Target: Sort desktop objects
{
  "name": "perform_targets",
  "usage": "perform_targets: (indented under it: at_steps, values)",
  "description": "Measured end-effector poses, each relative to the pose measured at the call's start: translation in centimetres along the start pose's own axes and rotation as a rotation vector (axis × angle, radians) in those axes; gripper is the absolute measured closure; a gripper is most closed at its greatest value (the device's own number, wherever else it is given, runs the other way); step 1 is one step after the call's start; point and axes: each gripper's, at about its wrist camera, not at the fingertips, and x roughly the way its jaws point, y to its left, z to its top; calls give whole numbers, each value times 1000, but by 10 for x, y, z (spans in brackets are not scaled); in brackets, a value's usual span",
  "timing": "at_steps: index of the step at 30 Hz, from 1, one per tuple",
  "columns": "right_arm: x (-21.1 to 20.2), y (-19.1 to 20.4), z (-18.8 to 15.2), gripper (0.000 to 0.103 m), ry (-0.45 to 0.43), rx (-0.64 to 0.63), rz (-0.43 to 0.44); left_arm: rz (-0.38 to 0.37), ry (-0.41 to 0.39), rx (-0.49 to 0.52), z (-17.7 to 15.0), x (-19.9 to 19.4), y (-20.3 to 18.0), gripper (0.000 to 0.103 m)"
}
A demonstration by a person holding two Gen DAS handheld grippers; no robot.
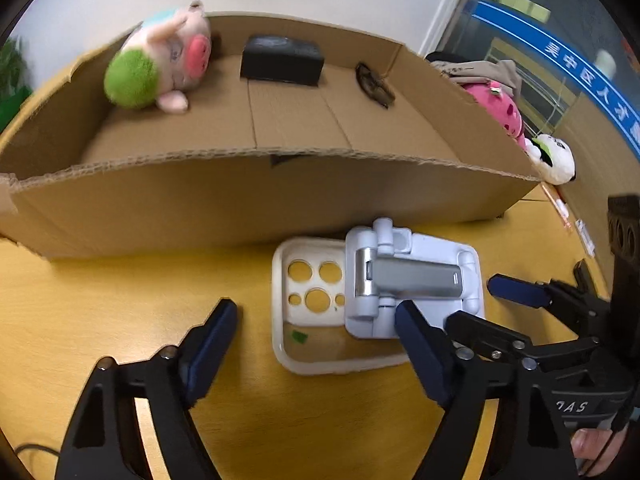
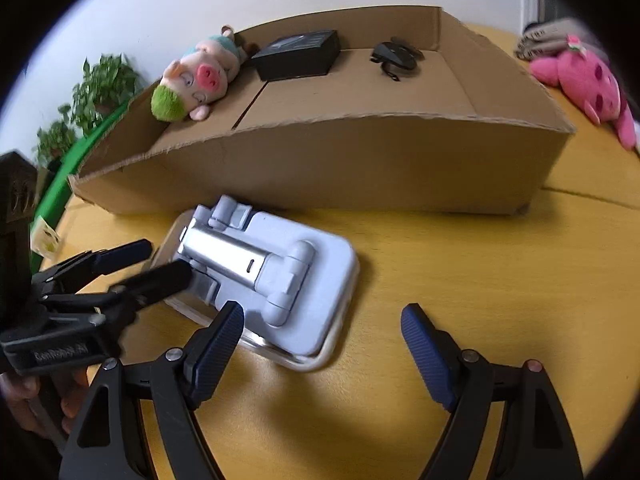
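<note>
A white folding phone stand (image 1: 412, 280) lies on a white phone case (image 1: 316, 312) on the yellow table, just in front of a cardboard box (image 1: 240, 200). The box holds a pig plush (image 1: 160, 68), a black box (image 1: 280, 60) and a small dark object (image 1: 374, 84). My left gripper (image 1: 316, 332) is open, its fingers on either side of the case's near end. My right gripper (image 2: 322, 324) is open, just right of the stand (image 2: 272, 264); it also shows in the left wrist view (image 1: 472, 300). The left gripper (image 2: 160, 258) shows at the stand's left.
A pink plush (image 2: 580, 80) and a panda plush (image 1: 554, 160) lie right of the box. A pen (image 1: 558, 208) lies on the table at right. Green plants (image 2: 96, 92) stand at the far left. A dark object (image 2: 16, 200) stands at the left edge.
</note>
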Motion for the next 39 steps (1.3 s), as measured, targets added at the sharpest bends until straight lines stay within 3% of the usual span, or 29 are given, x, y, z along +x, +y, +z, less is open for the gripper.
perform_targets:
  at_steps: [4, 11, 14, 16, 19, 22, 24, 27, 30, 32, 39]
  values:
    - [-2, -1, -3, 29, -22, 1, 2, -2, -17, 19, 3, -4, -7, 37]
    - [-6, -2, -3, 56, -46, 3, 40, -22, -24, 56, 11, 1, -9, 38]
    - [-7, -1, -3, 59, -46, -4, 41, -24, -29, 47, 11, -2, -8, 46]
    - [-9, -3, -4, 62, -46, -2, 45, -35, -38, 43, 11, -7, -8, 61]
    - [-11, -8, -4, 67, -51, 8, 59, -45, -40, 48, 11, -10, -11, 59]
    - [-11, -10, -5, 64, -44, 18, 69, -43, -20, 54, 11, -1, -15, 54]
    - [-8, -11, -3, 61, -26, 28, 83, -98, 9, 36, 13, 7, -16, 52]
    - [-6, -9, 0, 55, -27, 23, 82, -130, 24, 39, 10, 12, -21, 65]
    - [-8, -9, -2, 59, -42, 20, 60, -123, 31, 27, 8, 12, -21, 74]
    - [-10, -12, -4, 64, -53, 34, 59, -134, 35, 19, 7, 10, -19, 74]
    - [-25, -7, -12, 65, -88, 17, 39, -116, -2, 27, -2, -9, -28, 75]
